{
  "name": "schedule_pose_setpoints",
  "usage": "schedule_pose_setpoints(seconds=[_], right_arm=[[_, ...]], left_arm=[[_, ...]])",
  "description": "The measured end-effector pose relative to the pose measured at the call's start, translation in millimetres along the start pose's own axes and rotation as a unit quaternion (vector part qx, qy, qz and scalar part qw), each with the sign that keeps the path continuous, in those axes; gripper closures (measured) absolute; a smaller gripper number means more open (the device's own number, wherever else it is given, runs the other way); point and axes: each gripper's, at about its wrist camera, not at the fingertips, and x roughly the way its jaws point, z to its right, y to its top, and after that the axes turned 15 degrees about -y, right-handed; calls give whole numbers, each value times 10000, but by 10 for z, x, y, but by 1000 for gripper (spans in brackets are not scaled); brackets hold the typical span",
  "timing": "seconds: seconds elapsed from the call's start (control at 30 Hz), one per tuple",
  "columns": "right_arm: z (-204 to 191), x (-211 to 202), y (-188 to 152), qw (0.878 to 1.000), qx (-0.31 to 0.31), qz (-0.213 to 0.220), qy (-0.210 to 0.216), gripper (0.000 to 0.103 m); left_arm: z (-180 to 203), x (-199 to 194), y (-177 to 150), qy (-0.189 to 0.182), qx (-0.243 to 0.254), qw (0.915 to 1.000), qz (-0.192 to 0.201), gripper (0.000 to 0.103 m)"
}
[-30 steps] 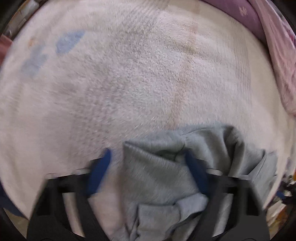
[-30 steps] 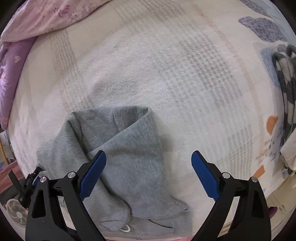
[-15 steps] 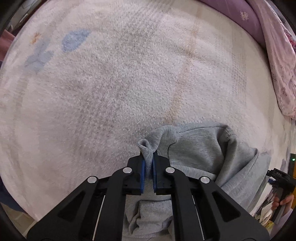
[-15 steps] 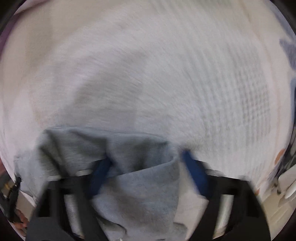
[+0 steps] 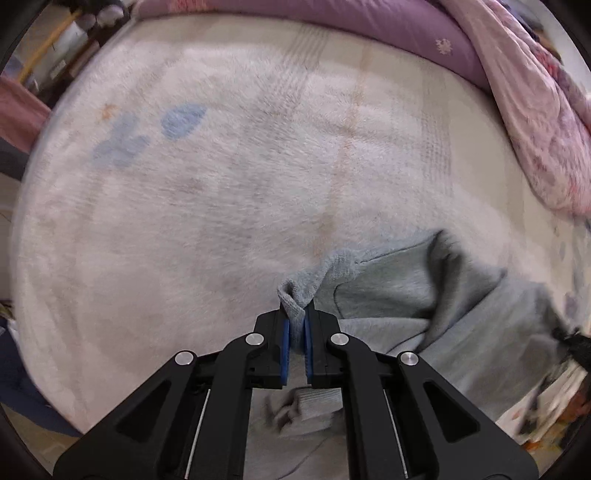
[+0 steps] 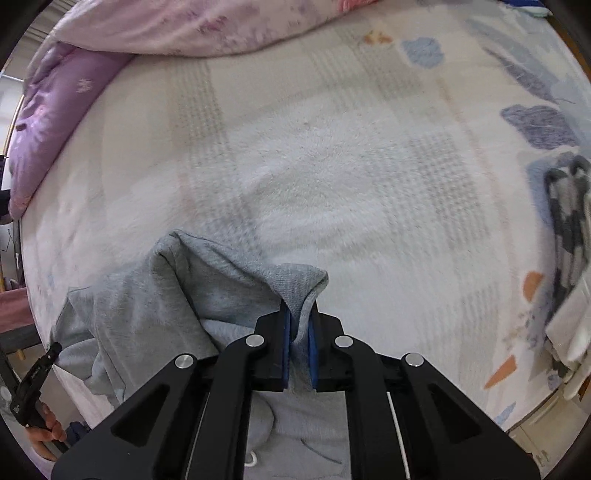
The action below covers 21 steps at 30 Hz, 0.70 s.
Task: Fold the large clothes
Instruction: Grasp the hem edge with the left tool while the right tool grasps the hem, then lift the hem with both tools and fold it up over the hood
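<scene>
A grey sweatshirt-like garment [image 5: 406, 295] lies crumpled near the front of a white fluffy blanket [image 5: 221, 203]. My left gripper [image 5: 295, 321] points down and is shut on a raised fold of its edge, the cloth pinched between the blue pads. In the right wrist view the same garment [image 6: 184, 295] hangs from my right gripper [image 6: 299, 325]. Its jaws are closing, with a ribbed grey fold between the pads, which press on it. Between the two grips the cloth is lifted off the blanket [image 6: 351, 184]. A white drawstring [image 6: 253, 458] shows below.
A purple pillow [image 5: 369, 29] and a pink flowered quilt [image 5: 535, 110] lie along the far side of the bed. A dark patterned garment [image 6: 565, 206] sits at the right edge. At the lower left of the right wrist view a hand [image 6: 48, 432] holds the other gripper's handle.
Both grippers went from open above the grey garment to closed on folds of it. Both have risen, pulling the cloth up, and the bed looks farther away.
</scene>
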Motion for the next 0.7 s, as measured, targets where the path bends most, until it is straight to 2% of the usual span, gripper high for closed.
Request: schedule_pose_setpoints(seconds=[0.2, 0.43, 0.7], right_arm=[[65, -390, -318, 9989, 142, 438, 54, 97], [227, -778, -938, 9963, 202, 828, 78, 97], [471, -866, -1708, 9929, 141, 1176, 144, 97]], left_arm=[[102, -450, -399, -41, 174, 9993, 315, 97], [102, -923, -922, -124, 401, 9971, 632, 97], [-130, -1136, -1676, 10, 56, 9969, 783, 97]])
